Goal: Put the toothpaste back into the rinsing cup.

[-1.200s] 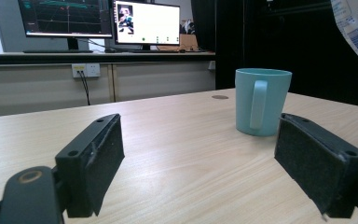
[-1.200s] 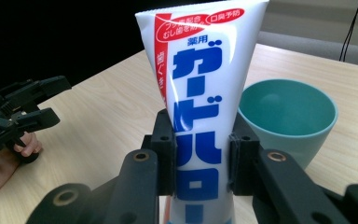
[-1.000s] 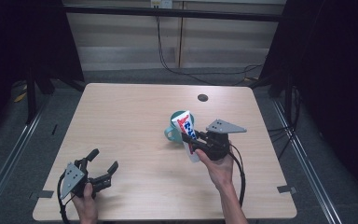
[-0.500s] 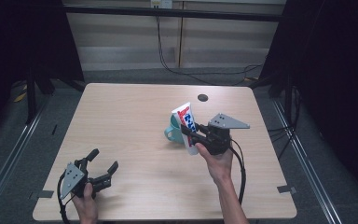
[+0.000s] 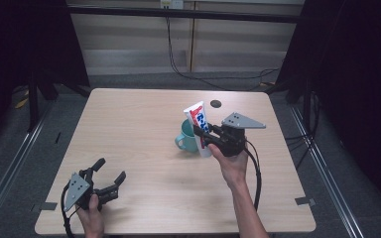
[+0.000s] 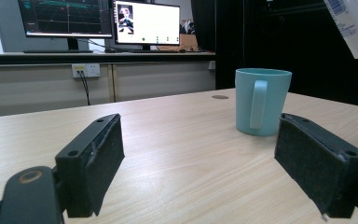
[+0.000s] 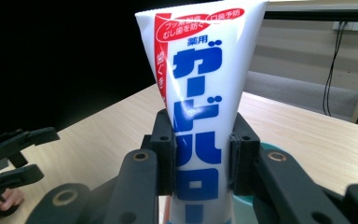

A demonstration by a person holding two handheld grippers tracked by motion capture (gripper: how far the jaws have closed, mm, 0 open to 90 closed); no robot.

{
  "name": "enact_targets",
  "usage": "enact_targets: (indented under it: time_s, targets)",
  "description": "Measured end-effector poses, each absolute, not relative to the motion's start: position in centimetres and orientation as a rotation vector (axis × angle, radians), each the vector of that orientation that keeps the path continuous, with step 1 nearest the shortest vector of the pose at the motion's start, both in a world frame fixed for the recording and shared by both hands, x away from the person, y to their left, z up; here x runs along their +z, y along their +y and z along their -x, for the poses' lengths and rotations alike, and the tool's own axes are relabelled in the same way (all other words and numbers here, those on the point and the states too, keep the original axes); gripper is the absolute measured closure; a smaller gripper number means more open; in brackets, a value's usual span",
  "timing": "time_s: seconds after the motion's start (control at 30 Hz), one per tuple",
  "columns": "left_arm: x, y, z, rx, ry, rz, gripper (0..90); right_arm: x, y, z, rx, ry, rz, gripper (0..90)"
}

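Right tongs (image 5: pixel 202 137) clamped on toothpaste tube (image 5: pixel 198 121), cap end down. Vs. prior frames: tube has gone from tilted over the teal mug (image 5: pixel 187 136) to near-upright, held just beside the mug's right side, above the counter (image 5: pixel 139 124). Judgement: tube is being aligned for insertion into mug; not yet in. Left tongs (image 5: pixel 110 171) apart, empty, parked near the counter's front-left corner, unchanged.

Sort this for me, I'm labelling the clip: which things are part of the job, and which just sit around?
In the job:
- tube, clamped upright in the right gripper
- mug, teal, on the table beside the tube

Just there:
- left gripper, open, holding nothing
- dark round spot in the table
- monitors in the left gripper view
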State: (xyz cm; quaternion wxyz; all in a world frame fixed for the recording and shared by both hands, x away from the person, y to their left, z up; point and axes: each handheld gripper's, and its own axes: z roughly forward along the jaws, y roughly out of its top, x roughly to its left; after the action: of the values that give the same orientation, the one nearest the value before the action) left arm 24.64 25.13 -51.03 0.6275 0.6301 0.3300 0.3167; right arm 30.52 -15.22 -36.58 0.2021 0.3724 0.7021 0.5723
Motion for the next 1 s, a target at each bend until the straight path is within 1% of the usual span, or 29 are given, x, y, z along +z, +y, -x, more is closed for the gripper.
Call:
enact_targets:
  time_s: [0.37,0.43,1.0]
  targets:
    - [-51.0,25.1,-24.6,0.735,0.754,-1.445,15.5,-36.2,-15.5,-32.1,1.574,1.954,-1.068,68.7]
    - [-51.0,25.2,-24.6,0.734,0.752,-1.447,15.5,-35.9,-15.2,-32.3,1.523,1.962,-1.056,68.6]
    - [-51.0,25.2,-24.6,0.735,0.750,-1.454,15.5,-34.6,-14.6,-35.1,1.512,1.972,-1.074,68.4]
